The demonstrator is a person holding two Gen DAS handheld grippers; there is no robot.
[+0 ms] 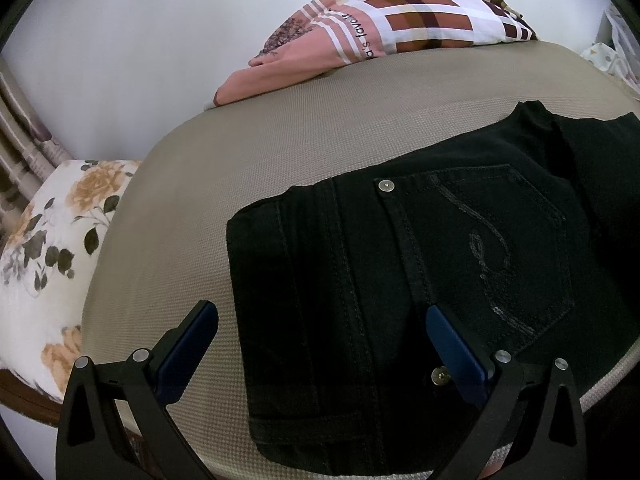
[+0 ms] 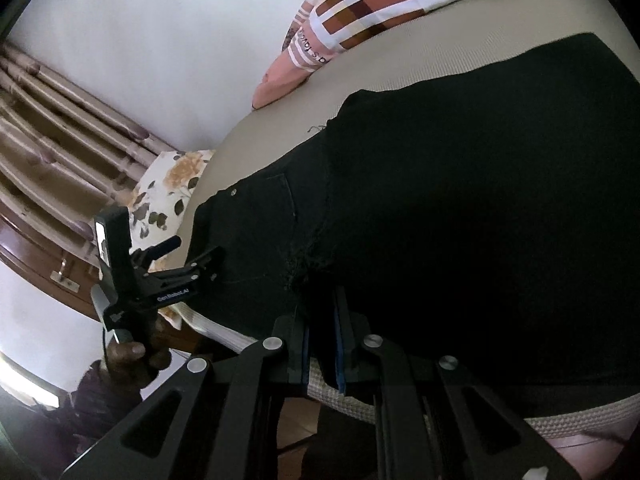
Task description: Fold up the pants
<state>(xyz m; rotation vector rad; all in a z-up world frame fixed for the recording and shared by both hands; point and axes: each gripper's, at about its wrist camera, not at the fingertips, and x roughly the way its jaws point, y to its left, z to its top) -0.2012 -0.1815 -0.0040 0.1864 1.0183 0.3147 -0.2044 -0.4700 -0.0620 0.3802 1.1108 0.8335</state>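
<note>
Home bedroom: bed with beige woven mattress cover (image 1: 280, 128), white pillow printed with orange flowers (image 1: 52, 248), brown-and-white checked folded bedding (image 1: 420, 20), brown striped curtain (image 2: 60, 136), plain white wall (image 1: 140, 40).

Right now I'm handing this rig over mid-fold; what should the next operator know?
Left gripper: open, over the waistband end of the black pants, gripping nothing.
Right gripper: shut on the pants' cloth at the near edge of the beige mattress.
Pants lie on the mattress, back pocket up, one layer already over another.
Left: finish the fold and flatten it.
</note>
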